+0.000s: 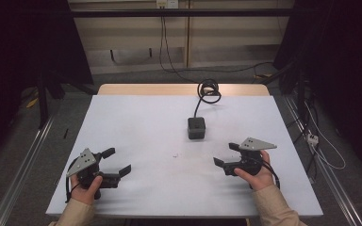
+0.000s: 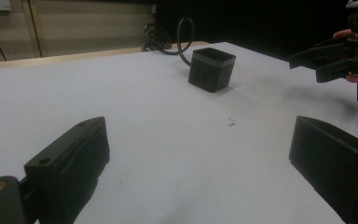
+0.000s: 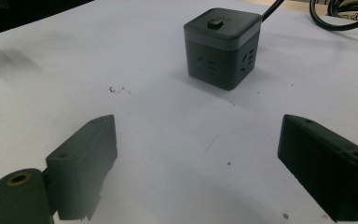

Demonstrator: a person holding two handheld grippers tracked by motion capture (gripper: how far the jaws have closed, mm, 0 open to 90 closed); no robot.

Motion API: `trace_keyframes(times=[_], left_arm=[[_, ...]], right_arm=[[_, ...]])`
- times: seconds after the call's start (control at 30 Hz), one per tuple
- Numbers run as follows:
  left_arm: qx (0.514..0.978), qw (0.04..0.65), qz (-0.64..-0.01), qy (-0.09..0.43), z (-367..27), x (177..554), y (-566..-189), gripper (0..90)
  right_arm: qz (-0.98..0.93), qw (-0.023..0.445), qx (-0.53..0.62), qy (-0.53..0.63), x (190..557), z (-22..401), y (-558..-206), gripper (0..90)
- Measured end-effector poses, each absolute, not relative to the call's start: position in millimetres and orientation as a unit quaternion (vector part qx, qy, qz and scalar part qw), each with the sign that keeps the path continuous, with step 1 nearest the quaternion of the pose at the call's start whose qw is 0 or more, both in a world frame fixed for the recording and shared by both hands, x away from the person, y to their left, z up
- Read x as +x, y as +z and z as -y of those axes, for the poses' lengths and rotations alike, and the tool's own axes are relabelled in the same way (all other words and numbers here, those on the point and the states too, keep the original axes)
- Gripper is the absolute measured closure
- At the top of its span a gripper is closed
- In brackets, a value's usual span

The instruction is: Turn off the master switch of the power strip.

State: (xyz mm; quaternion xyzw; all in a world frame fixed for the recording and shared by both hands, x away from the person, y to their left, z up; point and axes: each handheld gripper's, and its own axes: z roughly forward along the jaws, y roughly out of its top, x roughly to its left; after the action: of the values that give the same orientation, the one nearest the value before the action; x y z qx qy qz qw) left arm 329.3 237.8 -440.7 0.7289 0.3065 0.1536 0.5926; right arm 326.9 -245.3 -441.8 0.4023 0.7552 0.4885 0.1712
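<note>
A black cube power socket (image 1: 196,128) stands on the white table (image 1: 136,122), a little right of centre. Its black cable (image 1: 209,92) runs back to a coil at the far edge. My left gripper (image 1: 117,161) rests near the front left, held by a hand, its jaws wide apart around nothing. Over at the front right, my right gripper (image 1: 225,154) is open too and points left toward the middle. In the left gripper view the cube (image 2: 212,69) lies well ahead of the open left gripper (image 2: 198,128). The cube (image 3: 221,44) stands ahead of the open right gripper (image 3: 198,123).
A small dark smudge (image 1: 175,155) marks the table between the grippers. The other hand's gripper (image 2: 335,58) shows at the upper right of the left gripper view. Cables trail on the floor (image 1: 311,136) to the right of the table; metal rails flank both sides.
</note>
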Motion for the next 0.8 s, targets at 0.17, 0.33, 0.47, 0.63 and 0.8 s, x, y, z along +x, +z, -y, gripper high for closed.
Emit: trace_keyframes(times=[0.17, 0.33, 0.47, 0.63, 0.8], left_arm=[[0.729, 0.592, -0.308, 0.153, -238.0, 329.3, -441.0, 4.4], [0.728, 0.593, -0.308, 0.152, -237.9, 329.3, -441.0, 4.4], [0.728, 0.593, -0.308, 0.153, -238.4, 329.4, -441.0, 4.4], [0.729, 0.592, -0.309, 0.152, -238.0, 329.5, -441.1, 4.4], [0.73, 0.591, -0.308, 0.152, -237.9, 329.3, -441.4, 4.4]], right_arm=[[-0.758, 0.172, 0.402, 0.484, 323.1, 249.2, -444.1, 11.9], [-0.756, 0.174, 0.406, 0.484, 319.5, 255.4, -444.7, 12.0], [-0.756, 0.174, 0.407, 0.482, 316.6, 259.0, -445.3, 12.0], [-0.755, 0.176, 0.406, 0.483, 313.8, 262.5, -445.4, 12.0], [-0.755, 0.178, 0.41, 0.48, 310.8, 267.6, -446.5, 12.2]])
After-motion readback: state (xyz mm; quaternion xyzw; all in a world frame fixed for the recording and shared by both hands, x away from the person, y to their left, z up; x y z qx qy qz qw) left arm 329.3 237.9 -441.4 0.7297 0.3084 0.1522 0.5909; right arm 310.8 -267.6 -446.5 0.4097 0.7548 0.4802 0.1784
